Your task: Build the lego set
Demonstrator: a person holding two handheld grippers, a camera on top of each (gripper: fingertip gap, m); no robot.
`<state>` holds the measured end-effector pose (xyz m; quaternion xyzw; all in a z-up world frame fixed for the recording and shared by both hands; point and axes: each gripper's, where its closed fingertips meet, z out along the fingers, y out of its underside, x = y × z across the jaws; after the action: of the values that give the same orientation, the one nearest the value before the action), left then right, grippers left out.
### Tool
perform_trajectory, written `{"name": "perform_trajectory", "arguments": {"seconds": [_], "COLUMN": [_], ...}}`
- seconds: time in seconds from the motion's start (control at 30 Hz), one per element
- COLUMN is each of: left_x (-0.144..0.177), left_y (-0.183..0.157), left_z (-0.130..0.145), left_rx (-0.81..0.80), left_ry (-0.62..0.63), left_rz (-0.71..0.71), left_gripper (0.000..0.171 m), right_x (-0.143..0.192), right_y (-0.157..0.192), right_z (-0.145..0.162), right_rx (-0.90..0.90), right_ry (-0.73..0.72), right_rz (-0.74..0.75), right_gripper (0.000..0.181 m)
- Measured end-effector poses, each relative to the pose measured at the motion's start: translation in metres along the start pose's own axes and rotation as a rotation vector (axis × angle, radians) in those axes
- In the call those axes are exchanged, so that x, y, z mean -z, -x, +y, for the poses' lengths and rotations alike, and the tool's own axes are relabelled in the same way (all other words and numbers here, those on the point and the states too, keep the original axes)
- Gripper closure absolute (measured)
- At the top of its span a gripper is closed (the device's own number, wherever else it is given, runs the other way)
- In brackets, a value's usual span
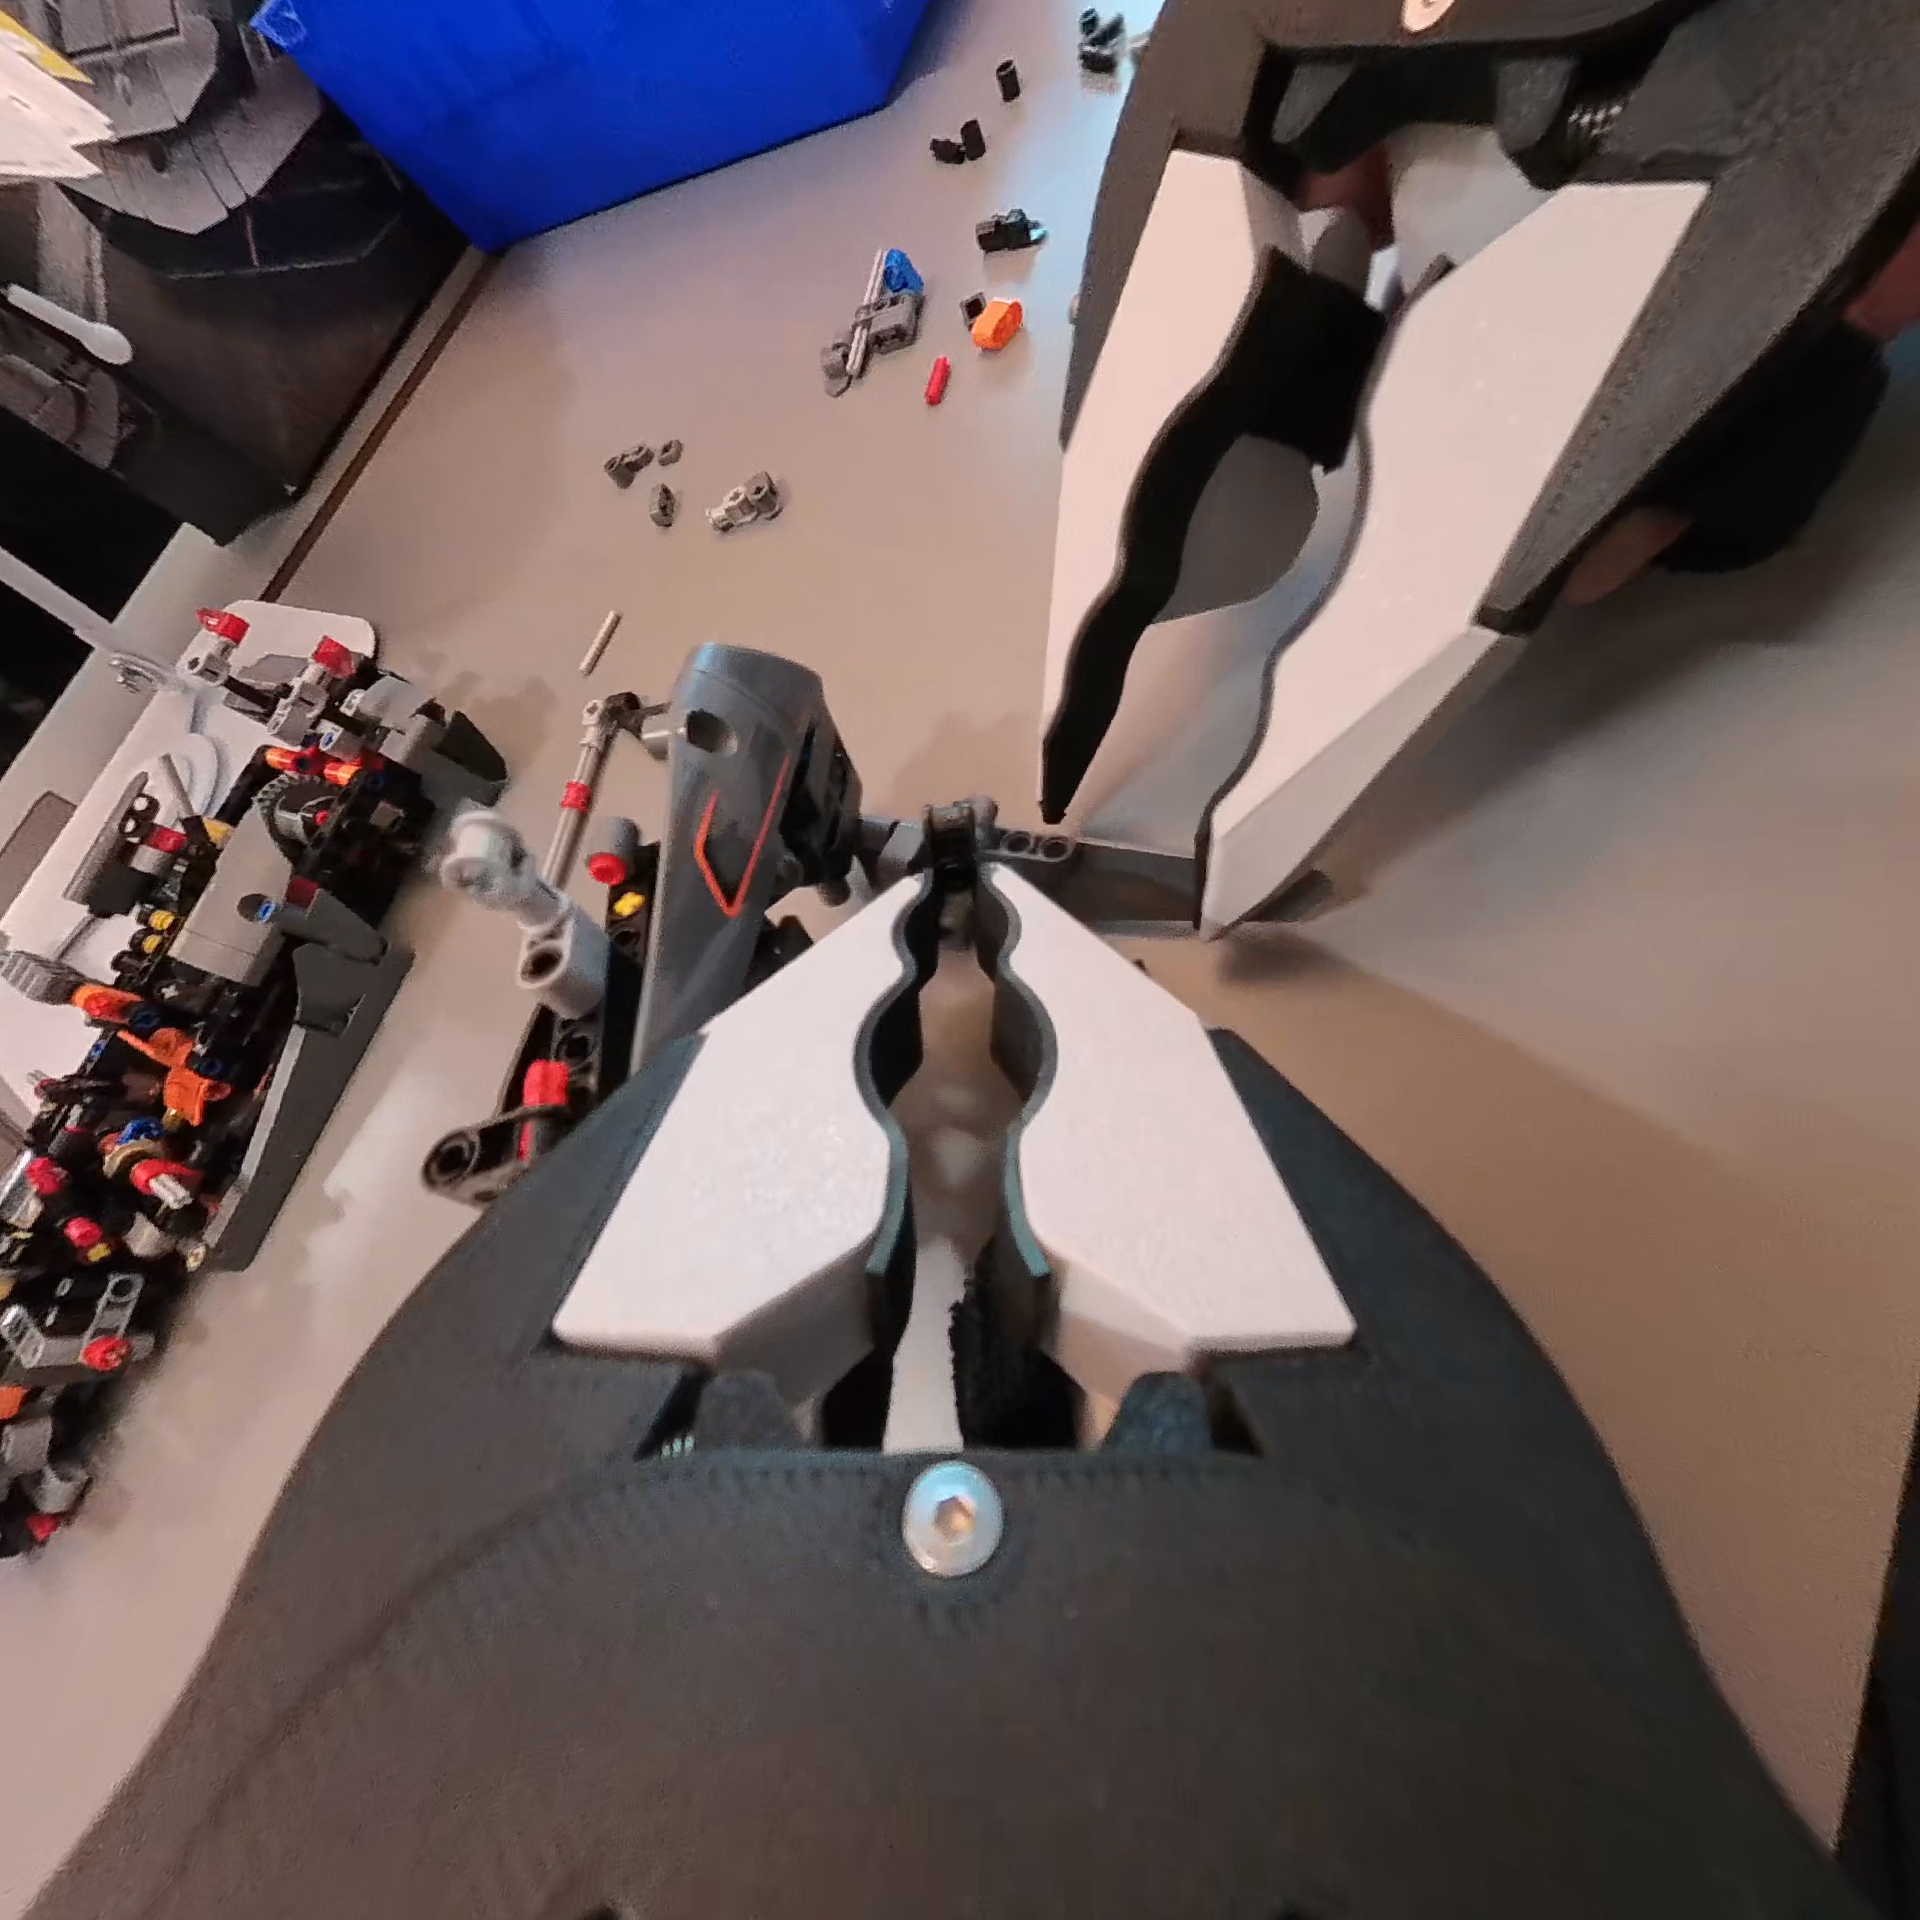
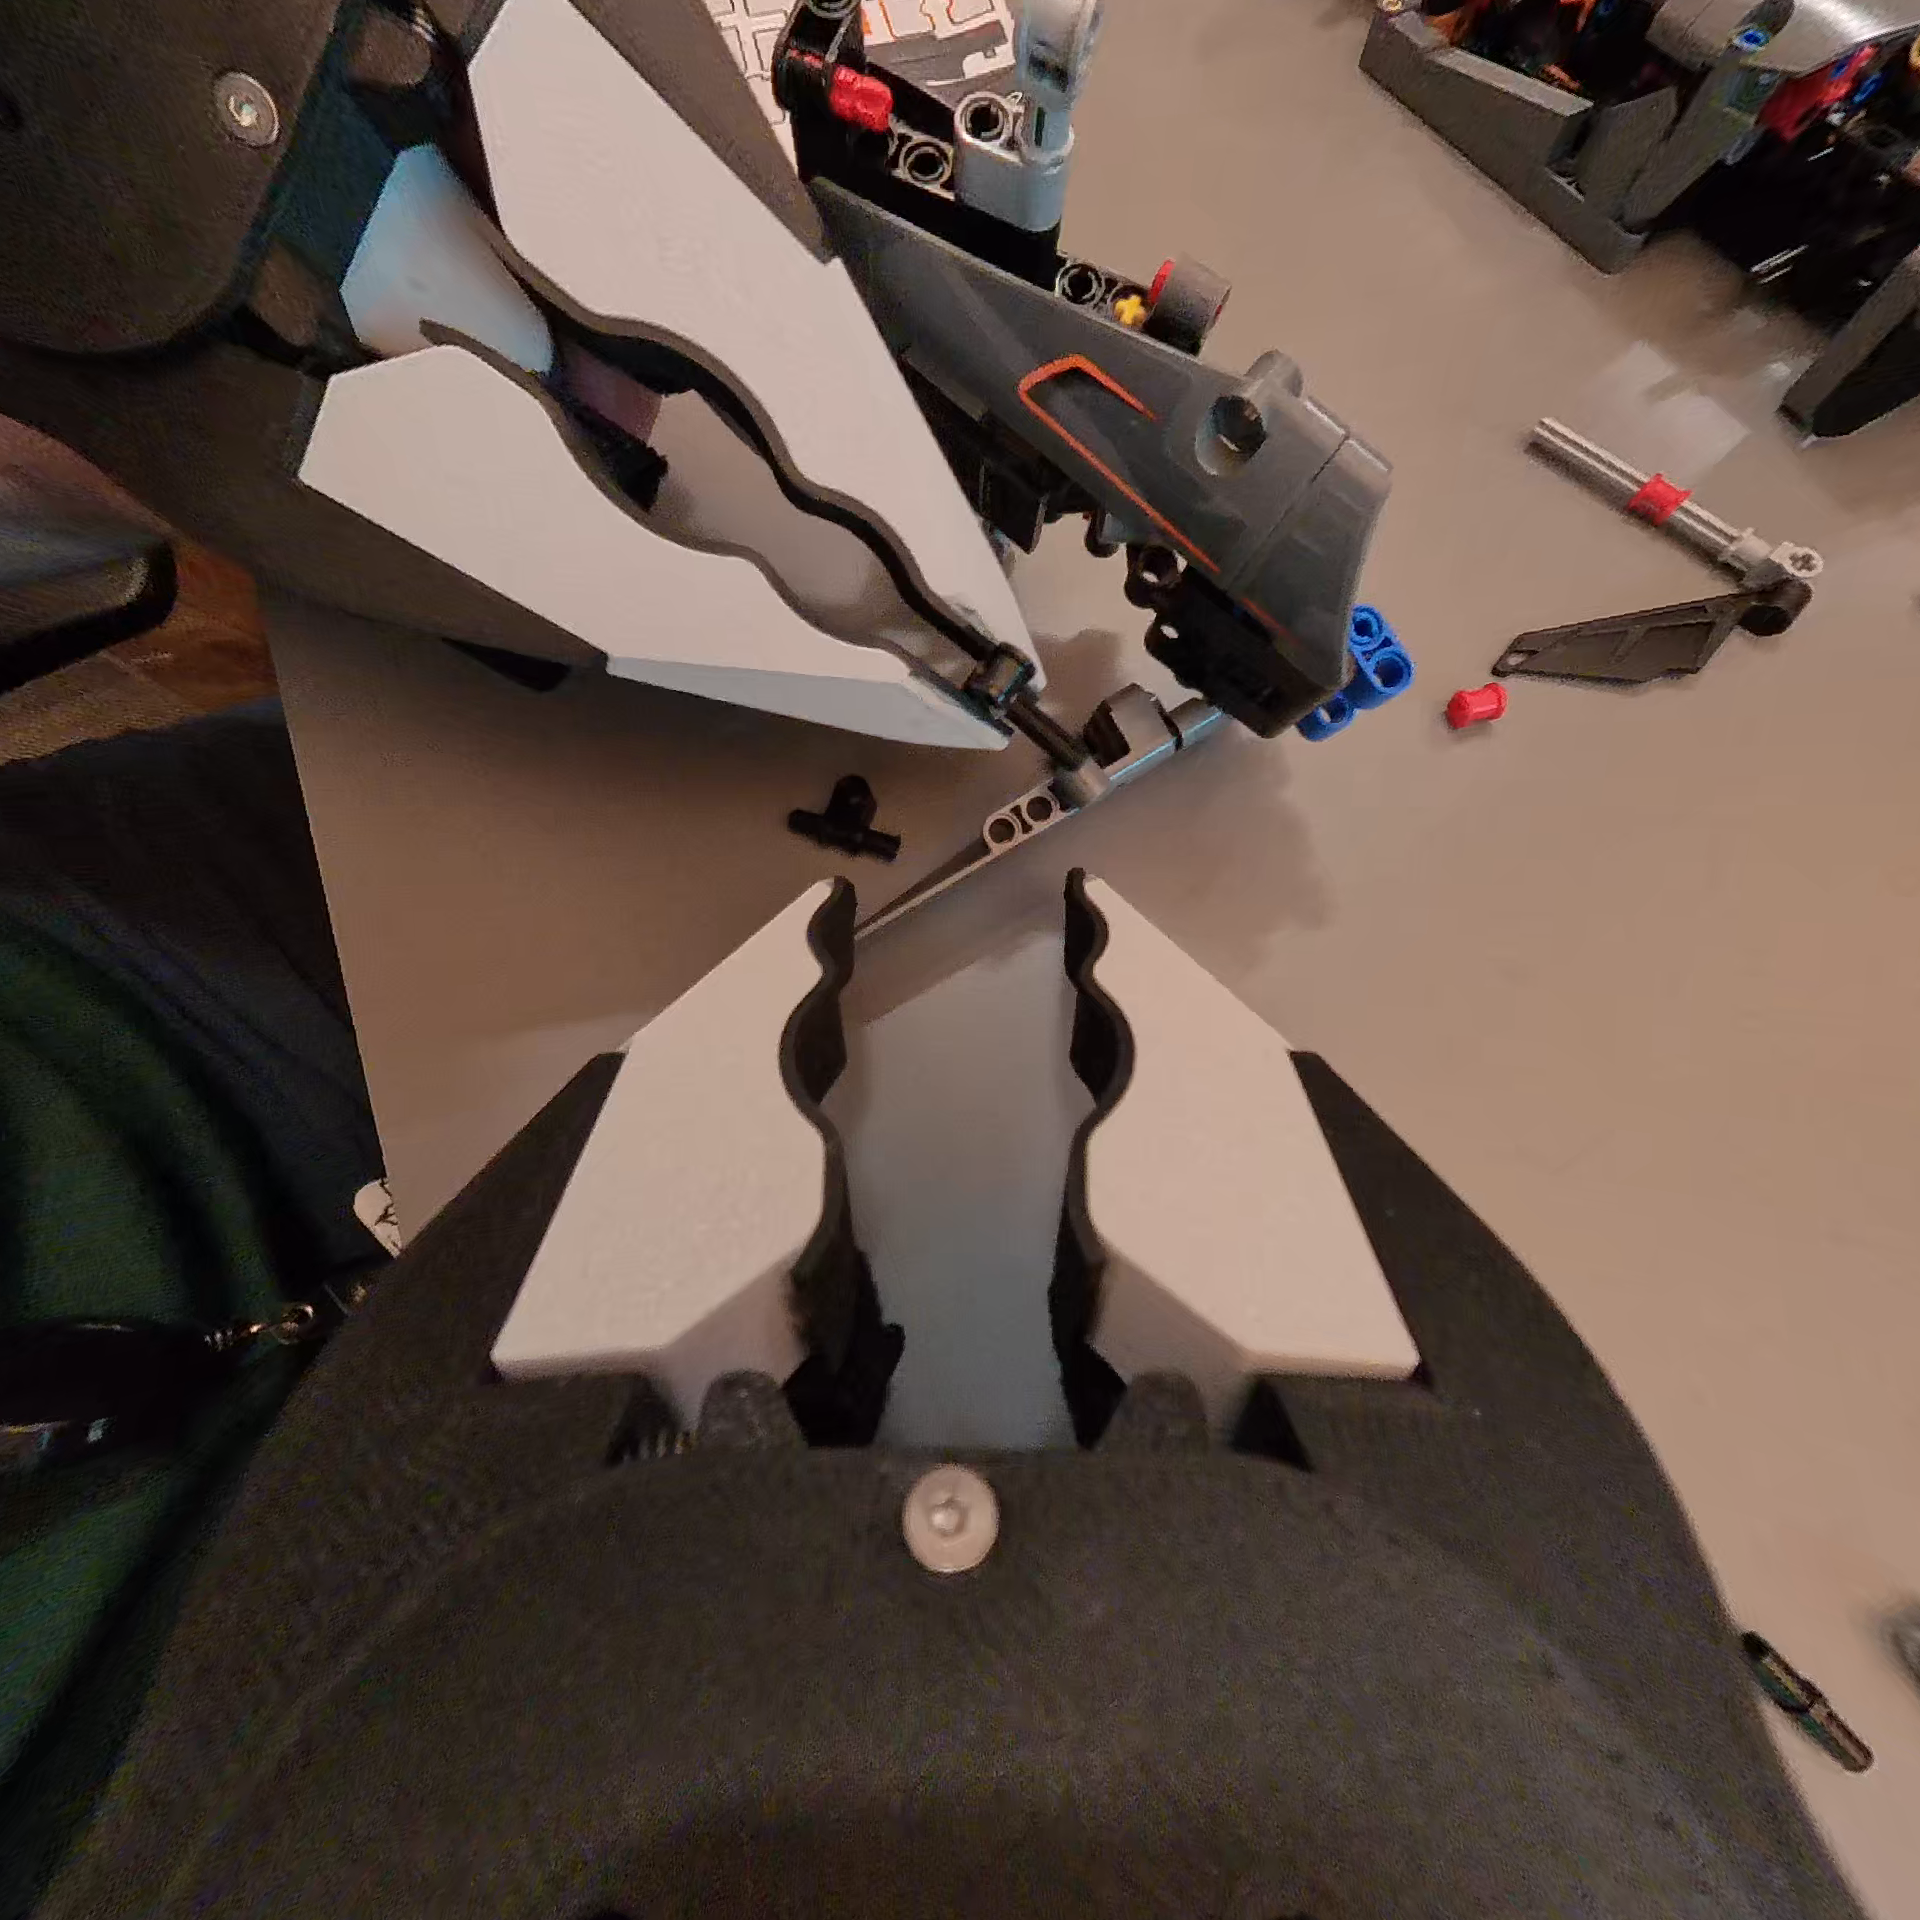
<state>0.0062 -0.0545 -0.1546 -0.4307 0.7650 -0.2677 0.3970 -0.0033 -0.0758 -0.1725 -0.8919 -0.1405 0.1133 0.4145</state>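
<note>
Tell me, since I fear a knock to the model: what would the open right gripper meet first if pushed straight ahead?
Probably the thin grey beam jutting from the dark grey subassembly; it lies just beyond the right gripper, running into its gap. The left gripper pinches a black pin there. Depth is uncertain.

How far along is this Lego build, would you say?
Partway, I'd judge. Done: a large built section sits at the table's left side, and a dark grey panel assembly is put together. In hand: the left gripper is shut on a small black connector at that assembly's grey beam; the right gripper is open. Left: loose pieces, like a red bush and black pin piece, lie unused.
</note>
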Motion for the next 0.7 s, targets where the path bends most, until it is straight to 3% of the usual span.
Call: {"name": "perform_trajectory", "arguments": {"seconds": [0.7], "left_x": [-0.0029], "left_y": [0.0011], "left_z": [0.0087], "left_rx": [0.018], "left_ry": [0.031], "left_rz": [0.006], "left_gripper": [0.167], "right_x": [-0.006], "right_y": [-0.0045], "right_z": [-0.0017], "right_rx": [0.01], "right_ry": [0.021], "right_rz": [-0.018], "right_gripper": [0.138]}}
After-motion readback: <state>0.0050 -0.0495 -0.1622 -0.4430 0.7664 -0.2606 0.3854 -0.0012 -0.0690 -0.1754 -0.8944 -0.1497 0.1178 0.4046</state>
